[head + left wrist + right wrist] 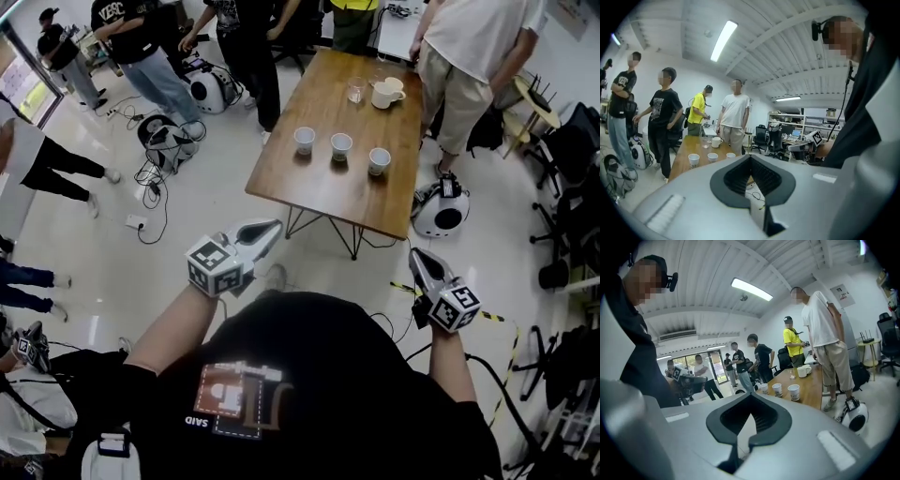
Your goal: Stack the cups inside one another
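Three white paper cups stand in a row on the wooden table: a left cup, a middle cup and a right cup. The left gripper view shows them small; in the right gripper view they stand at the table's near end. My left gripper is held in the air, well short of the table, its jaws together and nothing in them. My right gripper is also shut and empty, off the table's near right corner. Each gripper points towards the table.
A glass and a white mug stand at the table's far end. A person in a white shirt stands at its far right, others at the far left. White round machines and cables lie on the floor.
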`<move>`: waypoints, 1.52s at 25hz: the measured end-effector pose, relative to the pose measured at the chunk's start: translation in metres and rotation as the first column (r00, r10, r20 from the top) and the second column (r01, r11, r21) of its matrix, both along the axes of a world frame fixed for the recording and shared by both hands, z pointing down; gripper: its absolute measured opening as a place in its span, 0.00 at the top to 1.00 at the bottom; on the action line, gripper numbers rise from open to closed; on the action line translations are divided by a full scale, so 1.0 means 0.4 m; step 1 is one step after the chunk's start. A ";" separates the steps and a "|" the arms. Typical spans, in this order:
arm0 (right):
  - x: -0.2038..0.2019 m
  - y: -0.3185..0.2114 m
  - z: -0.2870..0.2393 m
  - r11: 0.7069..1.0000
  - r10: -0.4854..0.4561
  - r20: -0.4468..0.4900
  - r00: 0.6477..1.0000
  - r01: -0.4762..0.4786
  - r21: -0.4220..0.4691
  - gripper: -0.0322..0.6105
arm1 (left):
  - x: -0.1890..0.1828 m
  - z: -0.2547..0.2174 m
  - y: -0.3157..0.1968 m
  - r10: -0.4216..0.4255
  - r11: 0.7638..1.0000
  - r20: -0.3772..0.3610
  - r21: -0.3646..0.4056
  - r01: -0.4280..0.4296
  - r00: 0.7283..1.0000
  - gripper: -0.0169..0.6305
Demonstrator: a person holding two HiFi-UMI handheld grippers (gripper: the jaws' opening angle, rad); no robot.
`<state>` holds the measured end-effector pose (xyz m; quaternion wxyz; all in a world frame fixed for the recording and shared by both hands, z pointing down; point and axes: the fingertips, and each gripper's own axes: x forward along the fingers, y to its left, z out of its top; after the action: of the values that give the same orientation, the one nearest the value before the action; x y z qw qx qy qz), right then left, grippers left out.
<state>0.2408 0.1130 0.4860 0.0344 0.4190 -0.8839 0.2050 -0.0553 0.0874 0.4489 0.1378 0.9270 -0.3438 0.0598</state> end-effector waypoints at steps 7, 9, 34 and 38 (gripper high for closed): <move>-0.089 -0.200 -0.007 0.998 0.057 -0.053 0.997 -0.058 -0.006 0.93 | -0.048 0.035 -0.235 0.137 0.989 -0.013 0.057 -0.136 0.991 0.97; -0.116 -0.270 -0.023 0.995 0.094 -0.043 0.995 -0.095 -0.013 0.93 | -0.066 0.040 -0.327 0.168 0.986 -0.029 0.024 -0.168 0.985 0.97; -0.160 -0.682 0.101 0.990 -0.104 -0.157 0.982 0.087 -0.111 0.93 | -0.091 0.131 -0.594 -0.069 0.983 -0.133 -0.175 0.045 0.989 0.97; -0.328 -0.752 0.170 0.947 -0.321 -0.352 0.879 0.284 -0.153 0.78 | -0.122 0.156 -0.555 -0.134 0.972 -0.108 -0.210 0.109 0.985 0.97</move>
<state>0.1098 -0.1877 0.5539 0.2532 0.3048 -0.9047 0.1562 -0.1041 -0.1348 0.5113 0.2557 0.8871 -0.3832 0.0297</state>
